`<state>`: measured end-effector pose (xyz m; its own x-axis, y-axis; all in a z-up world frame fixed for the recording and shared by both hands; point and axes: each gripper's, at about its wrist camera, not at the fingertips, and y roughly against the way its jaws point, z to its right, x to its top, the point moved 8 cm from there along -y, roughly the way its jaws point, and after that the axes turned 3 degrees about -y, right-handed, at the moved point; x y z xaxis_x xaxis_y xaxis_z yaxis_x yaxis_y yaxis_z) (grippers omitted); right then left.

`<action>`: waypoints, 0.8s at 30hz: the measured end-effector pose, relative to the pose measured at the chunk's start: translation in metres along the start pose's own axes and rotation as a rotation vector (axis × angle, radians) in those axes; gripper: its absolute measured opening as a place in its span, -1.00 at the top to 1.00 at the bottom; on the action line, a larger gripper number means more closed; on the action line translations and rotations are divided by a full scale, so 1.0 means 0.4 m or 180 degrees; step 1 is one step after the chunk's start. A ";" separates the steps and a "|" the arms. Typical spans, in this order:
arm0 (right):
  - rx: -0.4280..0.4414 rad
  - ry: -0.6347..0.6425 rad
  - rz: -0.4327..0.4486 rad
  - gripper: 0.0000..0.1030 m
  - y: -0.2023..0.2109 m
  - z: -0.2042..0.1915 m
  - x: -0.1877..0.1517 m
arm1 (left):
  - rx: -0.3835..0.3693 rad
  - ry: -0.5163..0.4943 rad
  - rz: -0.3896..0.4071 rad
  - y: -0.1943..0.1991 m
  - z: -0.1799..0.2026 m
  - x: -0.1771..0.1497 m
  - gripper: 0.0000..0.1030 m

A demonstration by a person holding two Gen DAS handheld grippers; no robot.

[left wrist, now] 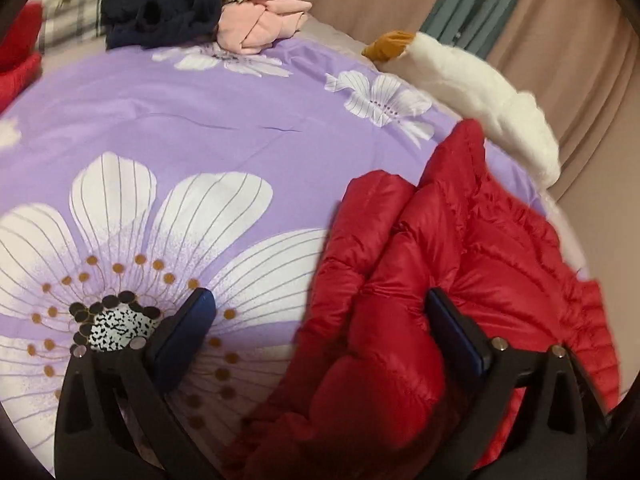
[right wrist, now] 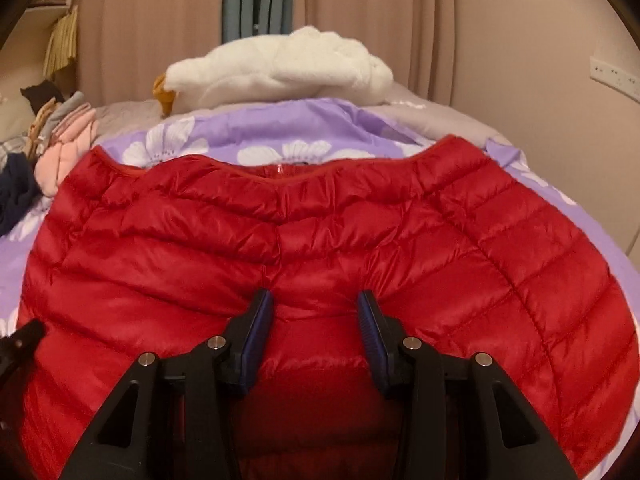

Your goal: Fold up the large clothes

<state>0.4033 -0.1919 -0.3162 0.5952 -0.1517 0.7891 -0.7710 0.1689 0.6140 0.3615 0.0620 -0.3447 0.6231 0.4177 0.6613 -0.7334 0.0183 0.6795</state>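
A red quilted down jacket (right wrist: 320,216) lies spread on a purple bedcover with white flowers (left wrist: 200,120), its collar toward the far side. My right gripper (right wrist: 316,312) sits low on the jacket's middle. Its blue pads pinch a raised puff of the red fabric, and creases run out from the fingertips. In the left wrist view a bunched sleeve or edge of the jacket (left wrist: 380,280) lies at the lower right. My left gripper (left wrist: 322,320) stands wide open over it. The fabric rests against the right finger (left wrist: 452,328), while the left finger (left wrist: 192,320) is over bare bedcover.
A white plush goose (right wrist: 288,68) lies along the bed's far edge before beige curtains. Stacked pink clothes (left wrist: 260,28) and a dark navy garment (left wrist: 160,20) sit at the back left, with a plaid pillow behind. Another red item (left wrist: 16,64) is at the far left.
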 end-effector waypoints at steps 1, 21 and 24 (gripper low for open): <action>-0.0011 0.0005 -0.0015 0.19 -0.006 -0.001 0.002 | 0.0042 -0.0039 -0.0009 -0.002 0.005 -0.001 -1.00; -0.0057 0.0019 0.0079 0.14 0.024 -0.009 -0.013 | 0.0085 -0.0088 -0.0017 -0.014 0.003 0.000 -1.00; -0.0055 0.0018 0.0082 0.14 0.024 -0.008 -0.013 | 0.0084 -0.0087 -0.0017 -0.014 0.003 0.000 -1.00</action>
<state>0.3935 -0.1864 -0.3144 0.5766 -0.1415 0.8046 -0.7820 0.1897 0.5938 0.3659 0.0606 -0.3482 0.6345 0.3926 0.6659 -0.7229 -0.0038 0.6910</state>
